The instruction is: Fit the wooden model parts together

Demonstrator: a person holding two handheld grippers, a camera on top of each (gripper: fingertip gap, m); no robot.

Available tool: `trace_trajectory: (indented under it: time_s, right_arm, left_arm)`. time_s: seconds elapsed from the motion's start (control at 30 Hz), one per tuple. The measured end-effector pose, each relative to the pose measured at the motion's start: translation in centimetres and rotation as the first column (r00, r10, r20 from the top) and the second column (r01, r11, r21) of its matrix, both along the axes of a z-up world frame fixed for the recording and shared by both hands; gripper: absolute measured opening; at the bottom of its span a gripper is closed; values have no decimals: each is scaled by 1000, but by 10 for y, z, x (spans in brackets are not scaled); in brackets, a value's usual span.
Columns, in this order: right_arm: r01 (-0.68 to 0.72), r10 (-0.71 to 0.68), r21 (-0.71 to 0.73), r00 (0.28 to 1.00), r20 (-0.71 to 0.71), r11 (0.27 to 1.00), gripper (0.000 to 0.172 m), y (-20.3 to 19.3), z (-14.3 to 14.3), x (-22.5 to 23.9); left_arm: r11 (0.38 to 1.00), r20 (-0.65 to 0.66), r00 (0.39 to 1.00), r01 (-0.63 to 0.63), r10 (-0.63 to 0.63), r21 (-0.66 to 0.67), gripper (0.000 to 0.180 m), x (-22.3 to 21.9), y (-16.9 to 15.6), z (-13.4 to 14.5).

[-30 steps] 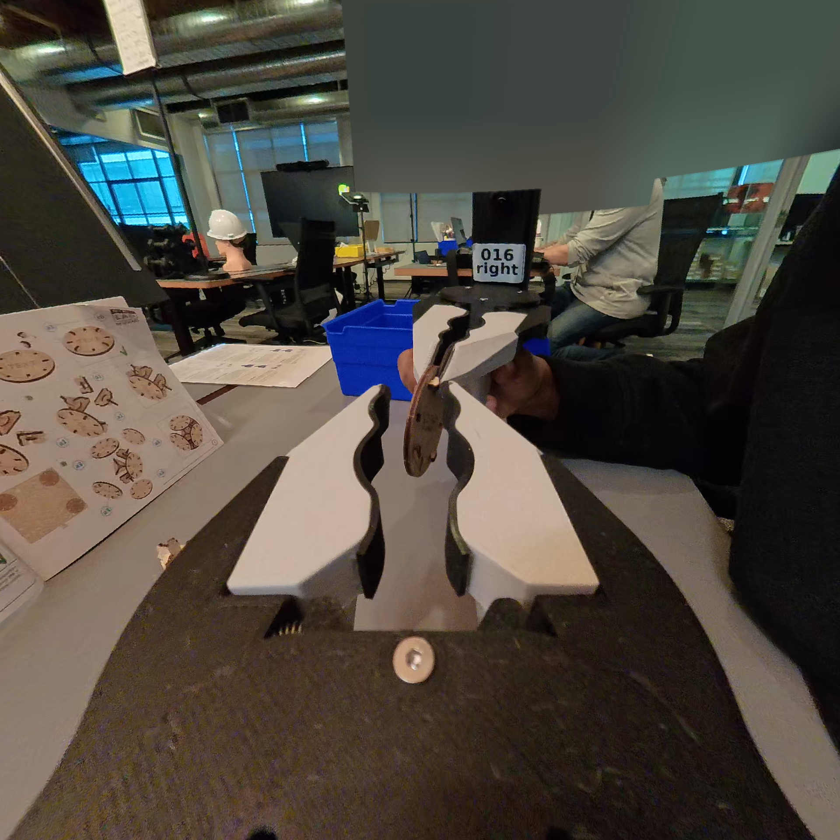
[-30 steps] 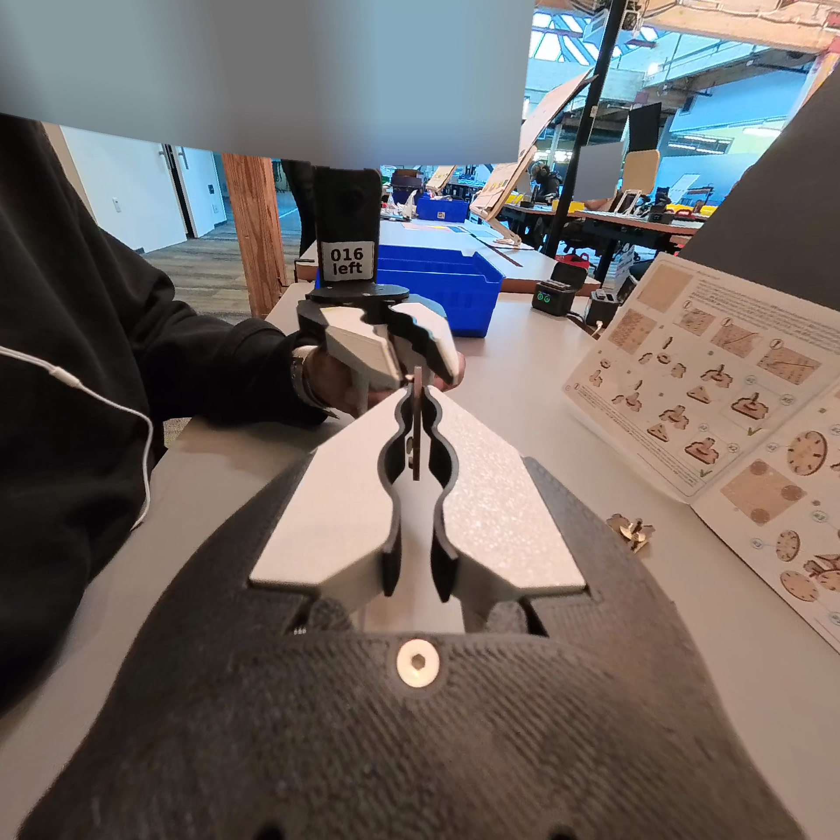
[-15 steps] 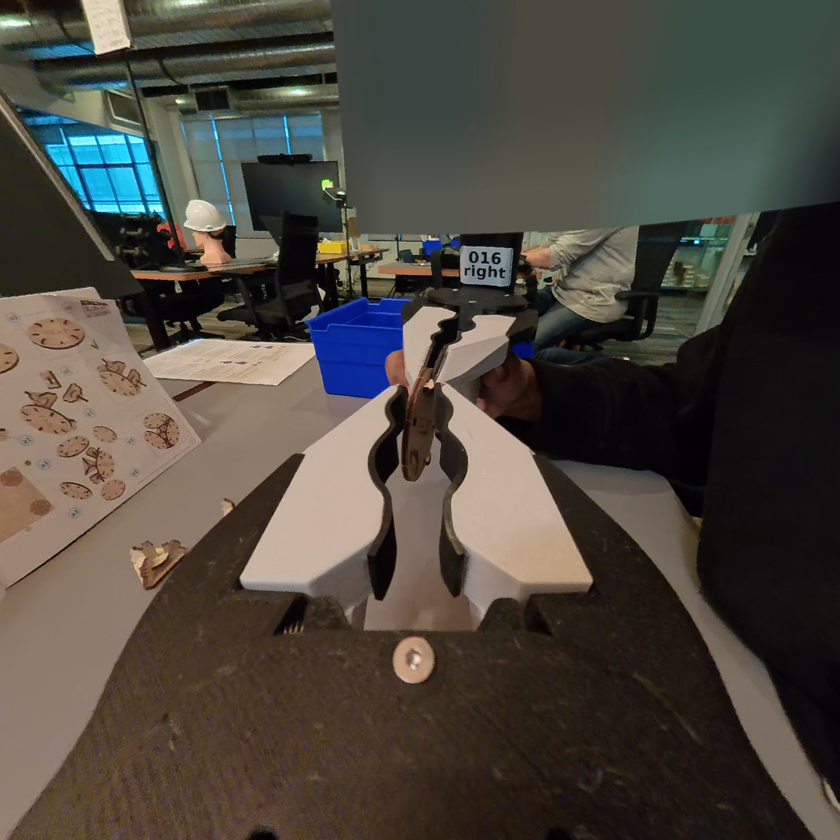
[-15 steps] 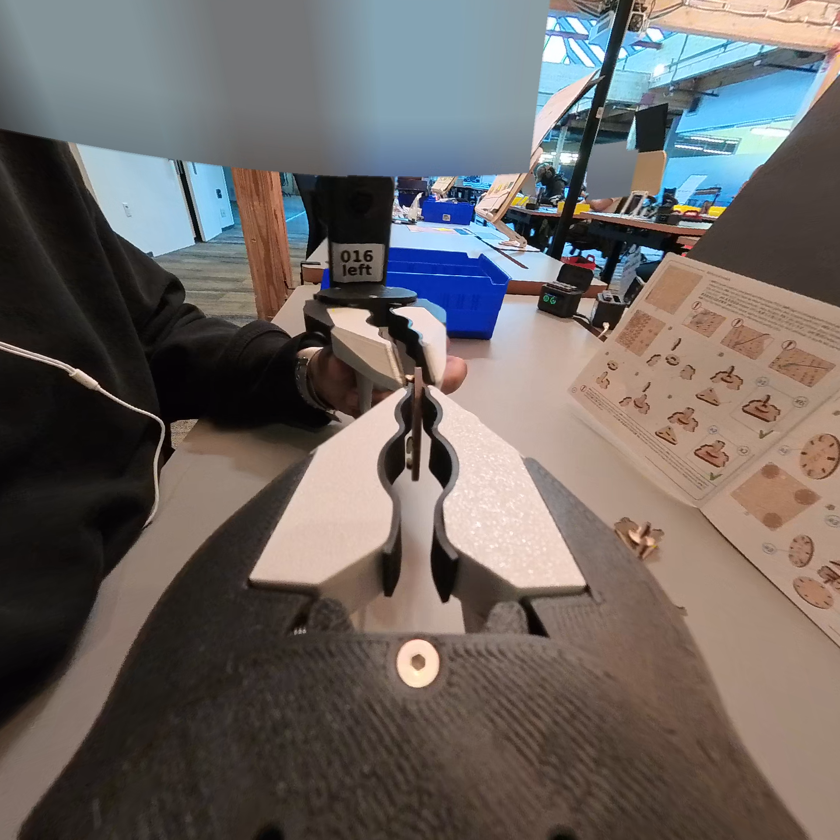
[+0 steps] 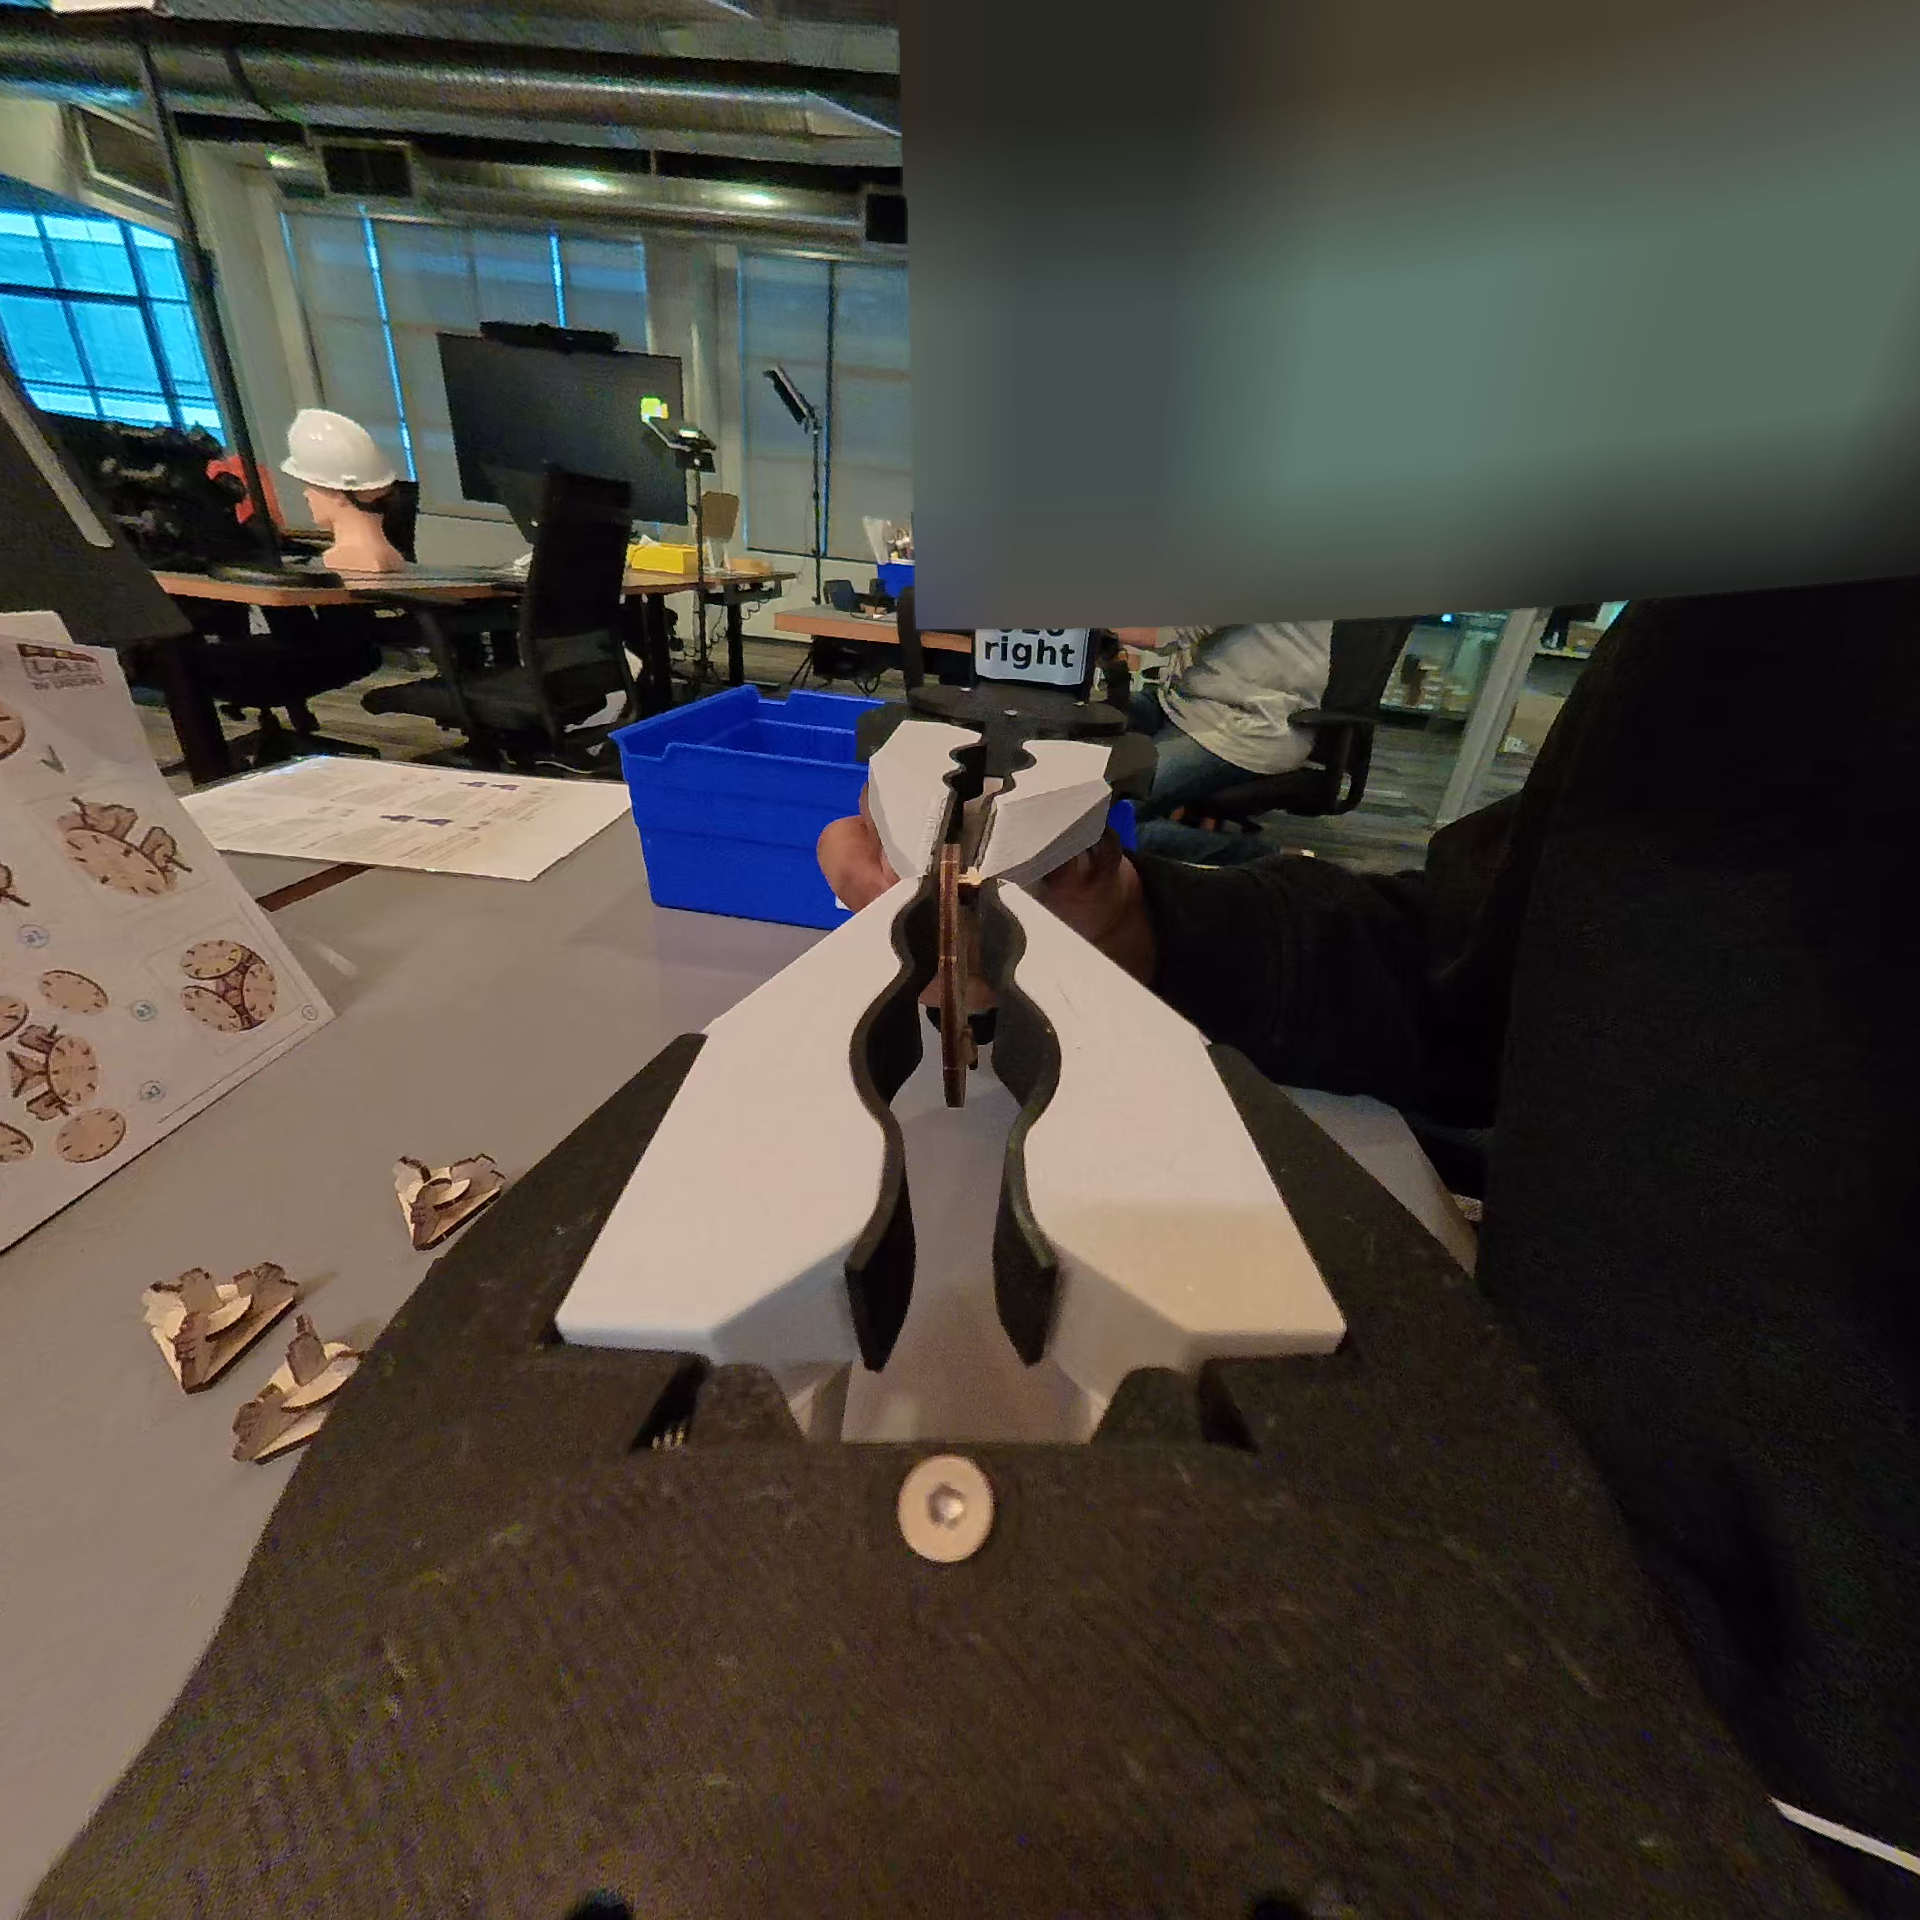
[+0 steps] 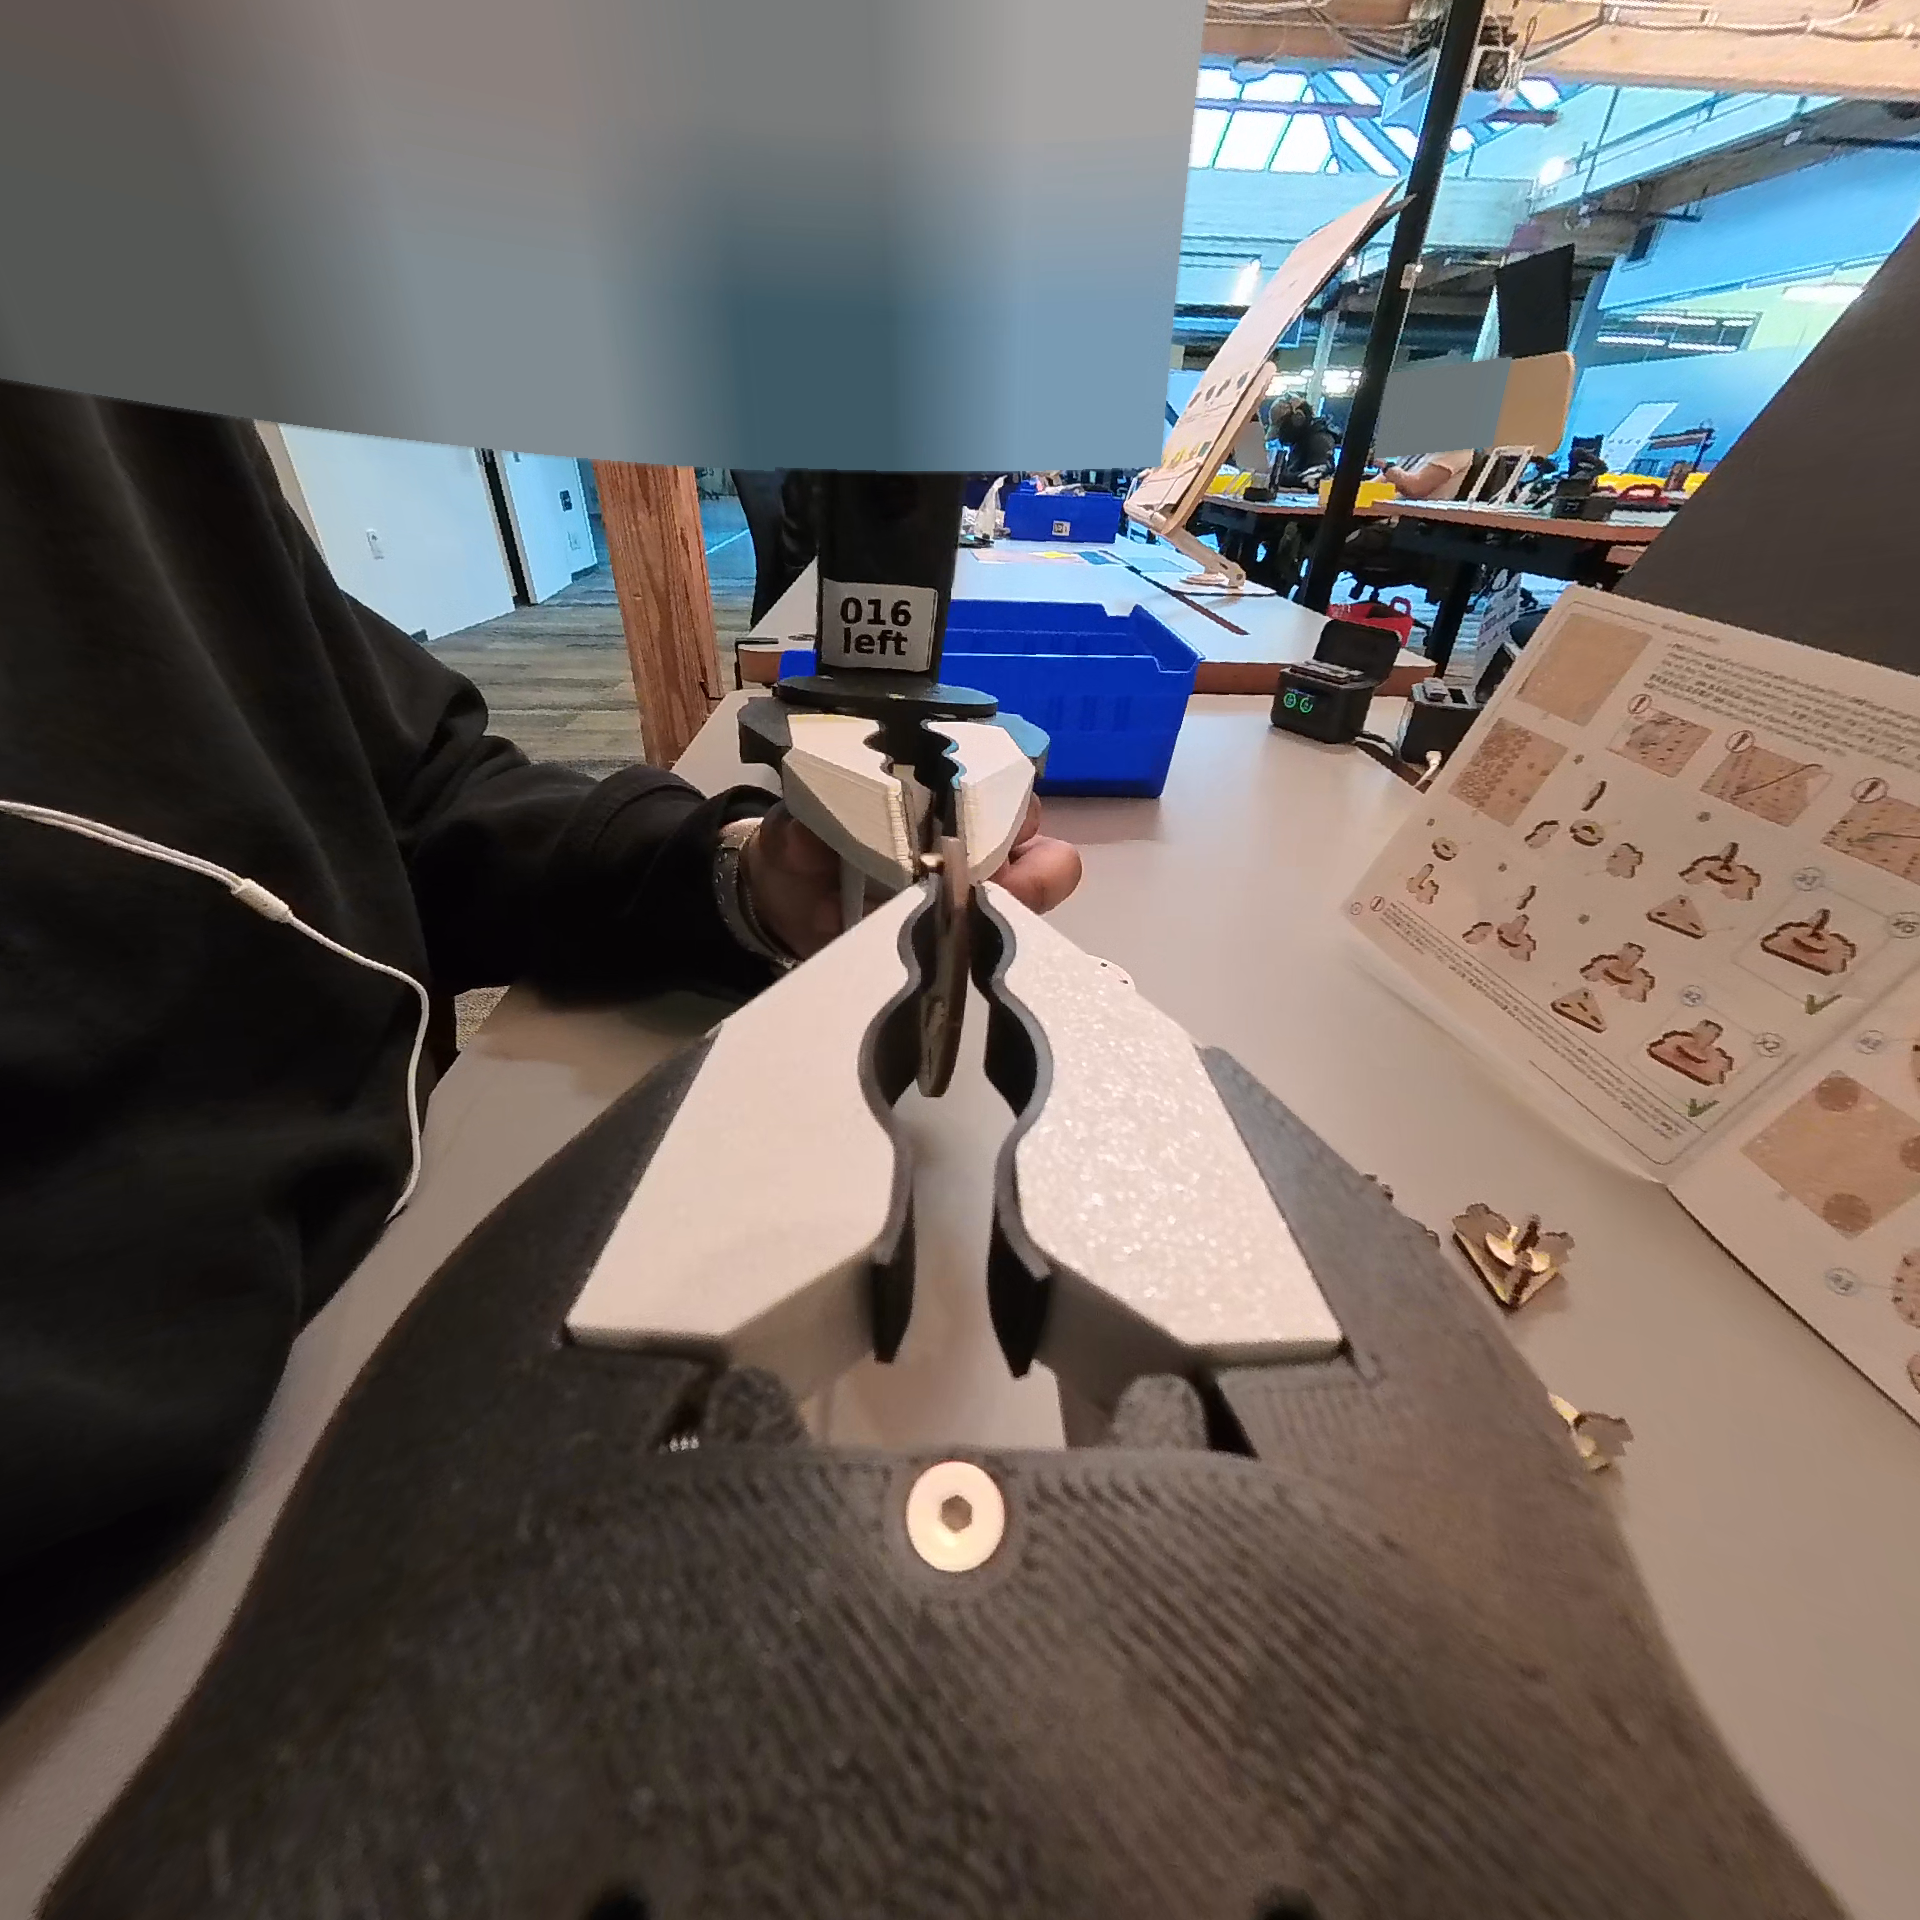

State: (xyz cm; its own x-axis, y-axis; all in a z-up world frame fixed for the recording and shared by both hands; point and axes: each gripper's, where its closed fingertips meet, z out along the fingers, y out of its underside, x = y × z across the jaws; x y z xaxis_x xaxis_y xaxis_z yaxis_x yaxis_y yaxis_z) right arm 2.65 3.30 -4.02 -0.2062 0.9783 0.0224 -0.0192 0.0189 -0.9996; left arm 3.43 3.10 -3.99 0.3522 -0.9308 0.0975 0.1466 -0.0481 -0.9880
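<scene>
While both tools meet tip to tip above the grey tabletop [image 5: 499, 997], the left hand-held gripper [image 5: 951, 894] is pressed together on a thin wooden disc [image 5: 951, 987] that stands on edge between its white fingers [image 5: 821, 1060]. The disc's edge faces the camera and its lower rim hangs in the scalloped gap between the black pads. The right hand-held gripper [image 6: 940, 899] pinches the same wooden disc [image 6: 940, 997] from the opposite side, so the piece is clamped by both at once, off the tabletop. In the left wrist view the right tool appears straight ahead, held in a hand [image 5: 1101, 904] in a black sleeve, with a small pale peg showing where the two sets of tips meet.

A blue plastic bin [image 5: 738, 810] sits on the tabletop just behind the grippers. To the left stands an open instruction booklet [image 5: 125, 987] with pictures of wooden parts, and a printed sheet [image 5: 405, 816] lies flat farther back. Three small wooden sub-assemblies [image 5: 218, 1320] lie near the left tool's black body. In the right wrist view another such wooden sub-assembly [image 6: 1512, 1252] lies beside the booklet, and a small black charging case [image 6: 1335, 691] rests near the far edge.
</scene>
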Motion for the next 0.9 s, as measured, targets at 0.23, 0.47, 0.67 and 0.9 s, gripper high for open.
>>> trace_trajectory:
  time_s: [0.23,0.47,0.67,0.9]
  right_arm:
    - [-23,23,0,1000,-2,1000,2,-5,2,0]
    - [-7,7,-2,1000,0,1000,1,-2,1,0]
    - [9,-9,-36,1000,20,999,1,3,-3,-1]
    - [49,-30,-236,996,86,971,1,22,-8,-1]
  left_arm:
    - [999,24,999,49,-48,-20,3,0,-4,1]
    - [1000,24,999,21,-20,-16,5,0,-3,0]
    - [997,33,999,12,-10,-71,6,-1,3,-4]
    - [994,16,999,-41,43,-104,30,-14,16,-8]
